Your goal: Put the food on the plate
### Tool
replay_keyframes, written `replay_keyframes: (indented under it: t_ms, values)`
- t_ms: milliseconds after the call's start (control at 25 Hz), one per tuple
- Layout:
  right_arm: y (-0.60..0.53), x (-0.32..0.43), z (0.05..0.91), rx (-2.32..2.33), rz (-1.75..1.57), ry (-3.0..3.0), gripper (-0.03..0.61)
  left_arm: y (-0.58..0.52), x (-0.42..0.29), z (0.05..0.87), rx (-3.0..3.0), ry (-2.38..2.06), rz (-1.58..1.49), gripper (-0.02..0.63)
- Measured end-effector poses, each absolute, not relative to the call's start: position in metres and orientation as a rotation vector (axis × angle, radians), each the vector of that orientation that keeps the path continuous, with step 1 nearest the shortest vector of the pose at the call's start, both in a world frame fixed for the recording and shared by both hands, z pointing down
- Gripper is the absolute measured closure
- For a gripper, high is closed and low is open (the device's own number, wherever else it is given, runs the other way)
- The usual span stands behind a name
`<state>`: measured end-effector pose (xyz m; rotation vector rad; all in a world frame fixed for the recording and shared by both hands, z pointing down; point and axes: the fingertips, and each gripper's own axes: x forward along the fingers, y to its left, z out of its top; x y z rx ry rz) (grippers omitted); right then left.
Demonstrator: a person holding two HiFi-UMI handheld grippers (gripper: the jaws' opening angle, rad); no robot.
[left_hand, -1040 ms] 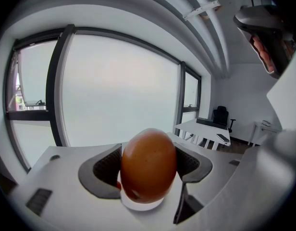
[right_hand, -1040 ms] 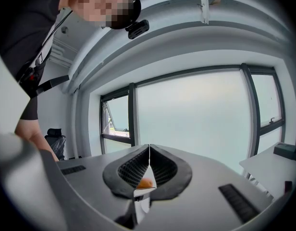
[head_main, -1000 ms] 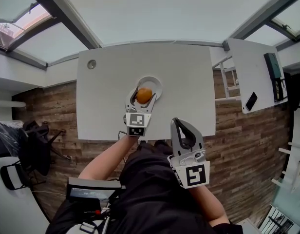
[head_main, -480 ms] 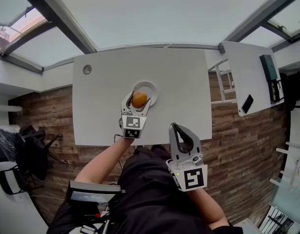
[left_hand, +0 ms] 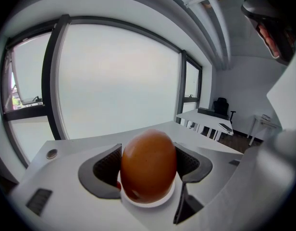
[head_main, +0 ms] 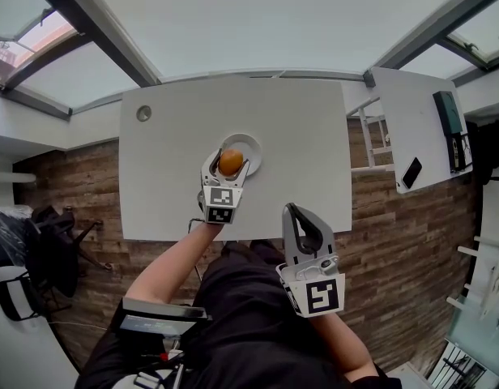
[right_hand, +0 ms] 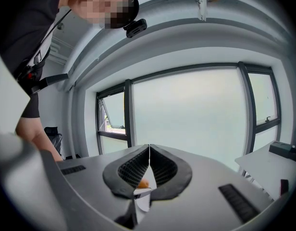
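Person wears a black short-sleeve top (head_main: 249, 331). A grey flat box (head_main: 156, 318) sits at the top's left side, with red and black wires (head_main: 162, 353) just below it. Both the left gripper (head_main: 231, 164) and right gripper (head_main: 293, 208) have white shells, black-and-white square marker cubes (head_main: 323, 293) and dark grey ribbed pads (left_hand: 105, 169). Above the top is a black head camera (right_hand: 136, 28).

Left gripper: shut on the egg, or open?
Shut on the egg: both pads of the left gripper sit against its sides. Whether it touches the plate: cannot tell.
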<state>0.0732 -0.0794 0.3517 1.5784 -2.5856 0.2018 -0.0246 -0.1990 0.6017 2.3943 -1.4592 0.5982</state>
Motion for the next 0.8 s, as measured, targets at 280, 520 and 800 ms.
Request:
replay_keyframes:
  t_ms: [280,520,800]
  values:
    - [-0.078,0.078,0.355,1.583,0.208,-2.578,0.571,-0.205,-0.025,0.612,2.385,-1.465,0.615,0.298]
    - [-0.074,0.084,0.357,1.606,0.198,-2.554,0.571,-0.208,-0.029,0.622,2.373,-1.460,0.652,0.298]
    - [-0.071,0.080,0.358,1.603,0.188,-2.547,0.571,-0.207,-0.032,0.632,2.410,-1.442,0.705,0.298]
